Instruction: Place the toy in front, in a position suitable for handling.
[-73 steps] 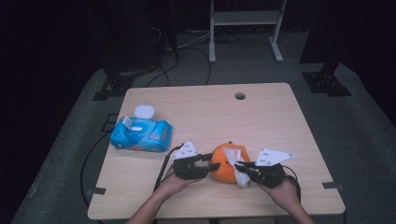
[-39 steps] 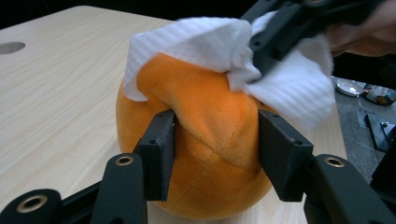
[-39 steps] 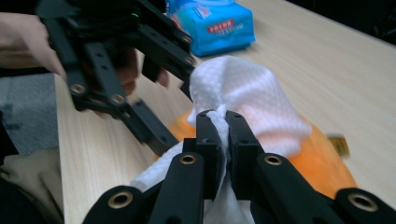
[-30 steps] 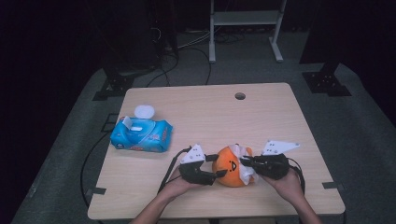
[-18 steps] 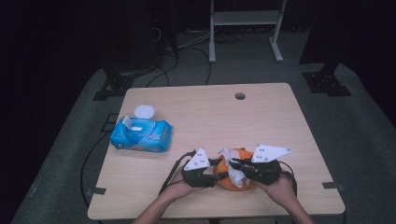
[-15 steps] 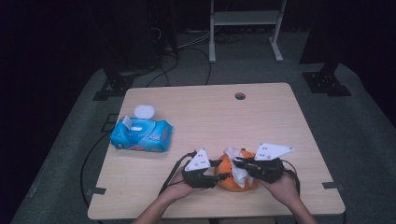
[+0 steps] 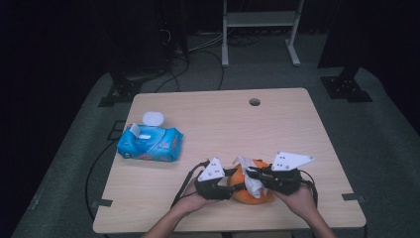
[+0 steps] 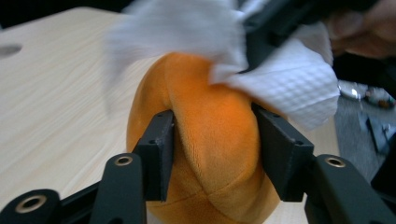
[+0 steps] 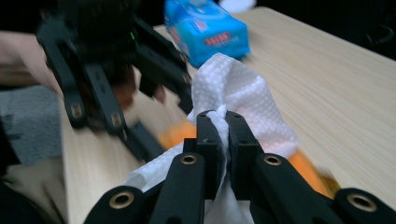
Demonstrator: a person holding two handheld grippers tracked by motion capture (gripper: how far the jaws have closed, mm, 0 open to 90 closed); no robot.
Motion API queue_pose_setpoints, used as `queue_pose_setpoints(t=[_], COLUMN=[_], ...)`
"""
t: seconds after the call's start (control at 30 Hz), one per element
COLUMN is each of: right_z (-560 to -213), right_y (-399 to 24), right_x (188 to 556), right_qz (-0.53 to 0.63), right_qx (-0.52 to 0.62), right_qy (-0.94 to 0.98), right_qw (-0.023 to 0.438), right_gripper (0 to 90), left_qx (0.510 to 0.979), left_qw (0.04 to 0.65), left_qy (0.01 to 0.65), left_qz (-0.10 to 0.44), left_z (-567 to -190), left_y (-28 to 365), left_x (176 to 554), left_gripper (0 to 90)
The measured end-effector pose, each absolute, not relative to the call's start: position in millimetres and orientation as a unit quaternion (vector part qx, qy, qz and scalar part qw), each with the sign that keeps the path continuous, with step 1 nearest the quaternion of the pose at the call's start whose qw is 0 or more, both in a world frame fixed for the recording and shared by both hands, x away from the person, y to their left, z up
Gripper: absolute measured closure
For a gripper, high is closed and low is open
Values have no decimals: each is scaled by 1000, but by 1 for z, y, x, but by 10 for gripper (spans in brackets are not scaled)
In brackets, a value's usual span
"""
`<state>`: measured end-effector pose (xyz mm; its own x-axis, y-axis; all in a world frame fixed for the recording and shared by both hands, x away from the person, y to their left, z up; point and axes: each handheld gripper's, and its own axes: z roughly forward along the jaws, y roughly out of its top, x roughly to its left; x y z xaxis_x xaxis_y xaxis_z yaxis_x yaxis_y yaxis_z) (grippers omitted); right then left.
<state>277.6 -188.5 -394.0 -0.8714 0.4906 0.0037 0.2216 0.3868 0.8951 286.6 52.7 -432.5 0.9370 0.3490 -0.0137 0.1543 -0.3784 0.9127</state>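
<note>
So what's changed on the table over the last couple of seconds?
The orange plush toy came slightly nearer the front edge, both hands with it. The left hand-held gripper has just been closing and now pinches the toy. The right hand-held gripper, shut on the white wipe, carried it from the toy's right side onto its top. The wipes pack stayed put.

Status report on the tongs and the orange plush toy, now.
Left tongs clamped on the orange plush toy. Right tongs shut on the white wipe, draped over the toy. Blue wipe pack well clear, nothing in the way.
</note>
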Motion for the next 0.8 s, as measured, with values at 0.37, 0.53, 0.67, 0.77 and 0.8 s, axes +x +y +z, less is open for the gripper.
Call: queue_pose_setpoints(t=[0.37,0.53,0.67,0.77,0.8], right_z=[-408,-406,-404,-396,-393], right_y=[-213,-207,-204,-204,-205], right_x=[288,287,287,284,282], right_qz=[472,469,473,490,496], right_qx=[262,257,257,252,251], right_qy=[829,832,829,819,815], right_qw=[144,145,151,161,164], right_gripper=[851,851,850,851,851], left_qx=[805,807,796,784,783], left_qw=[543,543,563,584,587], left_qy=[234,229,216,185,178], left_qz=[40,26,59,95,101], left_z=[-437,-442,-441,-435,-432], left_y=[56,56,59,59,59], left_x=[300,299,294,289,289], left_gripper=[202,361,526,580,583])
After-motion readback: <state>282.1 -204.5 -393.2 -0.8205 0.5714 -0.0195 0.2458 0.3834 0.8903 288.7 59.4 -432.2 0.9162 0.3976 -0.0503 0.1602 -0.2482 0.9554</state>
